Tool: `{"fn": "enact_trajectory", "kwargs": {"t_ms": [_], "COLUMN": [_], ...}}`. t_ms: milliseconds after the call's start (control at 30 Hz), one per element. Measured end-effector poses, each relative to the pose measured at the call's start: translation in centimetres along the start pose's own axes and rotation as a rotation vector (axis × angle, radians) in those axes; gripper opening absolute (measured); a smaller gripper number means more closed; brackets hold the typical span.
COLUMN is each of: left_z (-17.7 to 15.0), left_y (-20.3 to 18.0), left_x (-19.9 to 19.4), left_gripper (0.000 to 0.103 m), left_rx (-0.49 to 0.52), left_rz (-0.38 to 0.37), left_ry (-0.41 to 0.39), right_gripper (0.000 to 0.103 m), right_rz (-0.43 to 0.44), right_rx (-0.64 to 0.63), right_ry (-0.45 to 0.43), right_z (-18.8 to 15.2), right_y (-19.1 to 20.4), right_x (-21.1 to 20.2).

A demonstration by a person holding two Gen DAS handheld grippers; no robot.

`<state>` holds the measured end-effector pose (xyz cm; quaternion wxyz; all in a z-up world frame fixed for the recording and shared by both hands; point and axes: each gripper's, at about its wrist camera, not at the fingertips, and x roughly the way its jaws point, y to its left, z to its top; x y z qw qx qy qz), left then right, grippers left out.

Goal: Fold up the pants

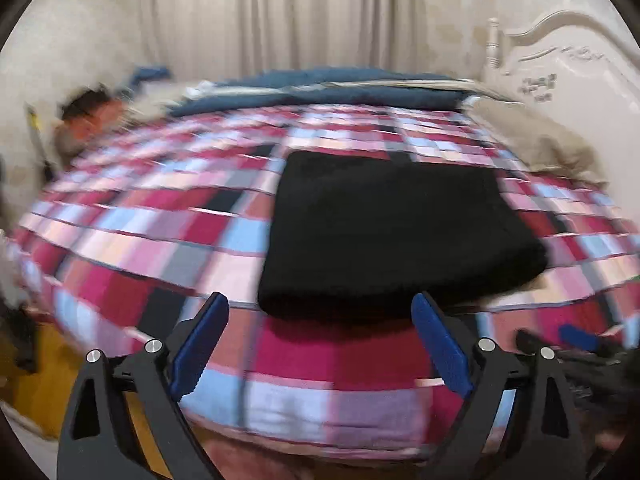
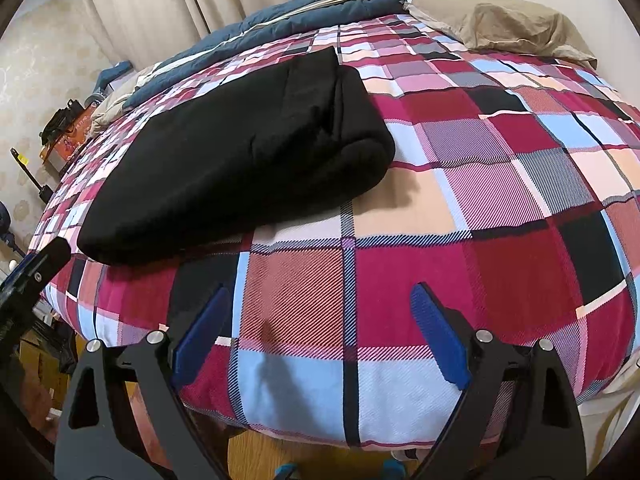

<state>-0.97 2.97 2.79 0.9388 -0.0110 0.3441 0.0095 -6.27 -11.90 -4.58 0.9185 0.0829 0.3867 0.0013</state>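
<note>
Black pants [image 1: 384,232] lie folded into a thick rectangle on the plaid bed cover [image 1: 160,216]. In the left wrist view, which is blurred, my left gripper [image 1: 320,308] stands open just short of the bundle's near edge, with nothing between its blue pads. The right wrist view shows the same pants [image 2: 240,160] to the upper left. My right gripper [image 2: 320,300] is open over the bed's near edge, to the right of the bundle and apart from it. The other gripper [image 2: 32,276] shows at the left border there.
A blue quilt [image 2: 280,28] lies rolled along the far side of the bed. A beige pillow [image 2: 508,28] sits at the far right by a white headboard [image 1: 560,60]. Curtains [image 1: 280,12] hang behind. Wooden floor [image 2: 288,456] shows below the bed edge.
</note>
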Motion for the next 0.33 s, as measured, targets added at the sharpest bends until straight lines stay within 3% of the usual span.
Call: {"fn": "enact_trajectory", "kwargs": {"t_ms": [167,233,333], "left_z": [2.0,3.3,6.0], "left_y": [0.8,2.2,5.6], "left_x": [-0.1,0.9,3.8], "left_gripper": [0.092,0.092,0.092], "left_rx": [-0.012,-0.007,-0.050], "left_rz": [-0.022,-0.050,-0.035], "left_ry": [-0.065,-0.053,-0.028], "right_gripper": [0.091,0.091,0.093], "right_rz": [0.025,0.041,0.056], "right_rx": [0.009,0.008,-0.005], "right_ry": [-0.015,-0.043,-0.085], "right_z": [0.8,2.1,5.4], "right_y": [-0.3,-0.5,-1.1], "right_x": [-1.0,-1.9,-2.5]}}
